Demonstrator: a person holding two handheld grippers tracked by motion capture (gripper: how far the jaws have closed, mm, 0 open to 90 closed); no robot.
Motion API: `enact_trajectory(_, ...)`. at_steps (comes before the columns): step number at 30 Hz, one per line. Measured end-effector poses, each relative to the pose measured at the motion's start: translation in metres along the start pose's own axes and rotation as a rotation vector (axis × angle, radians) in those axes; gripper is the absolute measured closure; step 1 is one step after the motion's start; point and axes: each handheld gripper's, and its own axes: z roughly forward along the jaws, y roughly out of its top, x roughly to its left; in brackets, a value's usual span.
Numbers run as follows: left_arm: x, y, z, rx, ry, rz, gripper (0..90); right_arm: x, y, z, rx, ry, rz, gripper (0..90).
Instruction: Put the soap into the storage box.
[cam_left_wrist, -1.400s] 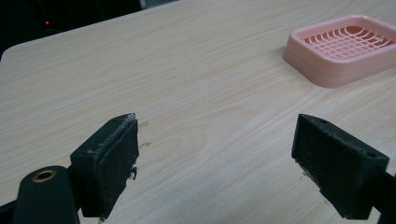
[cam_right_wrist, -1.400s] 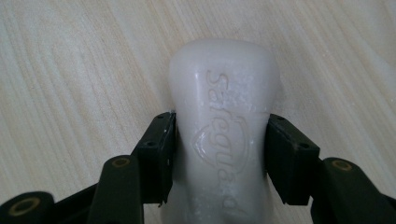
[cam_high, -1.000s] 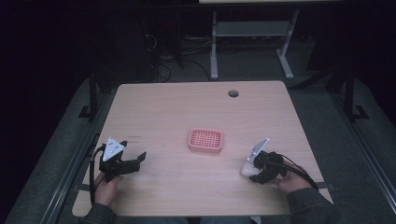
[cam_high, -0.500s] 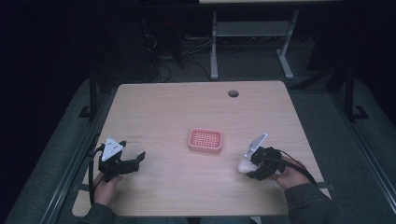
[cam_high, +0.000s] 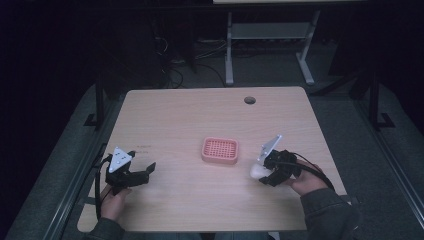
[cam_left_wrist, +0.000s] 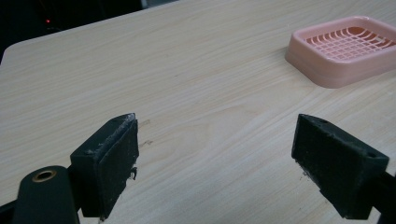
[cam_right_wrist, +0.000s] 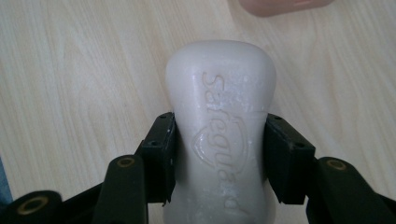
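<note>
A white bar of soap (cam_right_wrist: 219, 130) stamped "Safeguard" sits clamped between the jaws of my right gripper (cam_right_wrist: 219, 156), which is shut on it. From above, that gripper (cam_high: 263, 174) holds the soap (cam_high: 257, 171) just over the table, right of the pink soap dish (cam_high: 220, 150). The dish's near edge (cam_right_wrist: 280, 5) peeks in at the top of the right gripper view. My left gripper (cam_high: 146, 171) stands open over the front left of the table, nothing between its pads (cam_left_wrist: 114, 161). The dish (cam_left_wrist: 345, 49) lies off to its upper right.
The light wooden table (cam_high: 175, 120) has a round cable hole (cam_high: 250, 100) near its far edge. A metal desk frame (cam_high: 270, 35) stands on the dark floor beyond. Bare wood lies between the left gripper and the dish.
My right gripper with the soap has shifted slightly left toward the dish and a little nearer the front edge. The left gripper has stayed put.
</note>
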Motion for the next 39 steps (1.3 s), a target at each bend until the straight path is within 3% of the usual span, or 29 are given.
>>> enact_trajectory(18,0.0,0.0,0.0,-0.001,0.001,-0.003,14.1,-0.009,0.032,-0.005,-0.02,0.01,-0.047,48.8)
enact_trajectory(27,0.0,0.0,0.0,0.004,0.001,0.004,14.1,-0.015,0.043,-0.005,-0.054,0.031,-0.046,48.8)
enact_trajectory(39,0.0,0.001,0.0,0.005,-0.001,0.002,14.1,-0.022,0.054,0.0,-0.061,0.055,-0.041,48.8)
